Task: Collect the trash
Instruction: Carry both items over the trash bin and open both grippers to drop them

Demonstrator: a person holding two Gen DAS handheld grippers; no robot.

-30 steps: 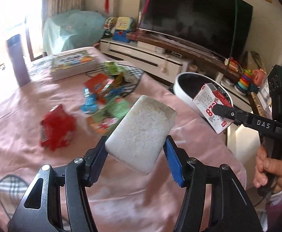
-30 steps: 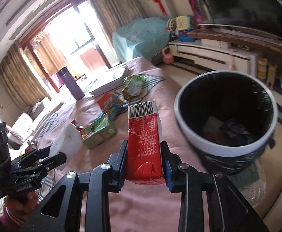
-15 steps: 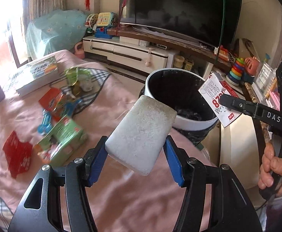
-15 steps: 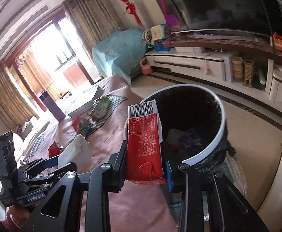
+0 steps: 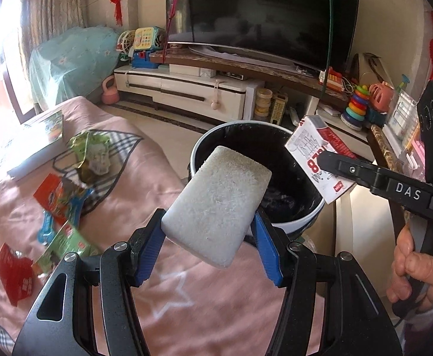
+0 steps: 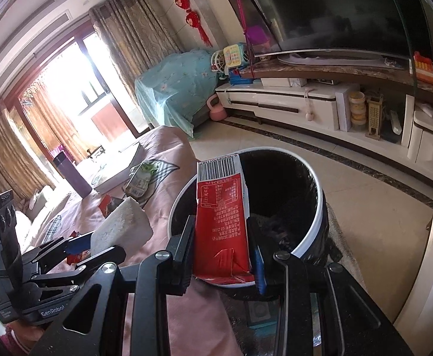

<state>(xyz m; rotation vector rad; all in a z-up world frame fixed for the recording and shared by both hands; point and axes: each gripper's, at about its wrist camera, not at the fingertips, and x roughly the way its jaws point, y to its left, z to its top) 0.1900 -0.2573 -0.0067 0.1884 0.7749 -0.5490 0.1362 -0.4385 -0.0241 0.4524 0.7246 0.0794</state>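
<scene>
White foam block: clamped by its lower sides between my left gripper's blue pads, jaws about half apart, block tilted up ahead of them.
Red carton: pinched upright in my right gripper, jaws narrow, barcode end on top.
Black bin: white-rimmed, just beyond both sets of fingertips, dark scraps inside.
Pink cloth: under my left fingers; green wrapper and red packet lie off to their left.
</scene>
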